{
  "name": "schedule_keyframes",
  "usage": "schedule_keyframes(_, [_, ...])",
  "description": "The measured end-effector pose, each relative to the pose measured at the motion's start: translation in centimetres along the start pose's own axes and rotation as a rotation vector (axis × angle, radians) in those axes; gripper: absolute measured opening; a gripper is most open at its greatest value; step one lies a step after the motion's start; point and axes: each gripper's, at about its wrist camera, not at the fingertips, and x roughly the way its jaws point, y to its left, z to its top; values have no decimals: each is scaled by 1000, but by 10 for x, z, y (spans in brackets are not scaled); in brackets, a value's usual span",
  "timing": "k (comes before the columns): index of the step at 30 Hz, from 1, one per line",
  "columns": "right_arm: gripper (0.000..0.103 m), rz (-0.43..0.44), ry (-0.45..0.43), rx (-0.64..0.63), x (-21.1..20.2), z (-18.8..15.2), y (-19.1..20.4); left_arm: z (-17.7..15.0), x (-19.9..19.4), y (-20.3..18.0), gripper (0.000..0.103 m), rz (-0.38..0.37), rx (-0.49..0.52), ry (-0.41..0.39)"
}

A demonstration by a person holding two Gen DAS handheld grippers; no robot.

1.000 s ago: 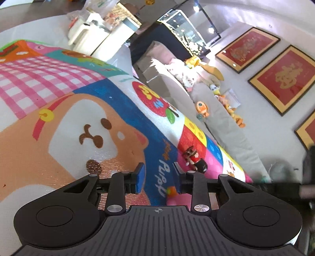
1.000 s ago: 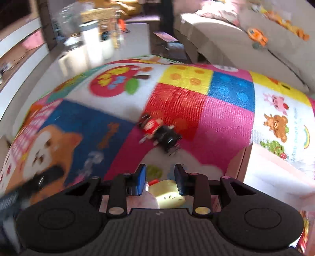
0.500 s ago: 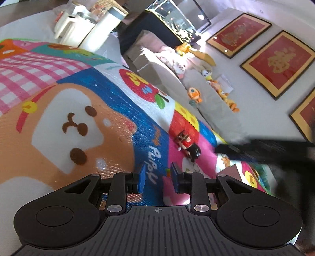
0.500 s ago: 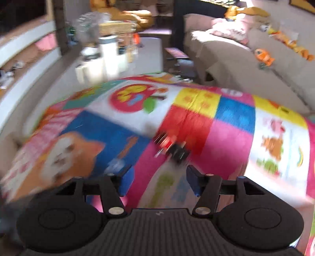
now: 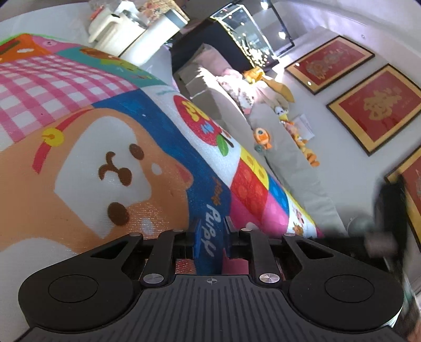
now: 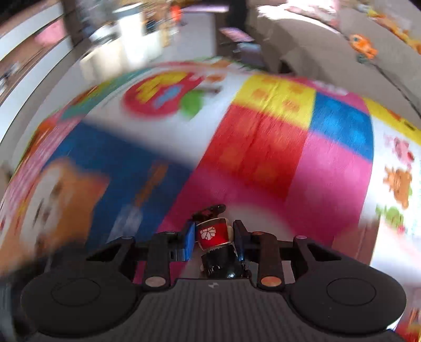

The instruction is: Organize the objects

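A small red and black toy car (image 6: 210, 232) sits between the blue pads of my right gripper (image 6: 214, 229). Its jaws are closing and press on the car's sides. The car looks sharp while the colourful play mat (image 6: 329, 171) beneath is blurred. My left gripper (image 5: 211, 231) hovers low over the mat (image 5: 105, 131) near the dog picture. Its jaws are closing to a narrow gap with nothing between them. The car does not show in the left wrist view. A dark blurred shape (image 5: 386, 210) crosses that view's right edge.
A grey sofa (image 5: 289, 168) with several plush toys runs along the mat's far side. White jugs and containers (image 5: 110, 23) stand past the mat's far corner. Red framed pictures (image 5: 376, 105) hang on the wall. A pale box corner (image 6: 350, 244) lies at the right.
My right gripper opened wide, dropped over the toy car and closed on it. The left jaws narrowed. The car has left the left wrist view.
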Motion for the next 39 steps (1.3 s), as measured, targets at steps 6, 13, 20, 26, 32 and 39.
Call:
schedule_keyframes(6, [30, 56, -43, -107, -65, -85, 23, 0, 0, -1, 19, -3, 6, 5])
schedule_keyframes(13, [30, 54, -102, -128, -122, -182, 27, -1, -1, -2, 19, -20, 12, -1])
schedule_keyframes(20, [71, -305, -267, -170, -149, -247, -1, -15, -34, -57, 19, 11, 298, -45])
schedule_keyframes(26, [90, -221, -348, 6, -170, -275, -41, -72, -107, -127, 20, -93, 697, 98])
schedule_keyframes(32, [96, -149, -377, 69, -170, -303, -47, -147, -146, -152, 26, -20, 982, 349])
schedule_keyframes(39, [97, -60, -391, 129, -172, -322, -35, -163, -126, -142, 28, 55, 931, 380])
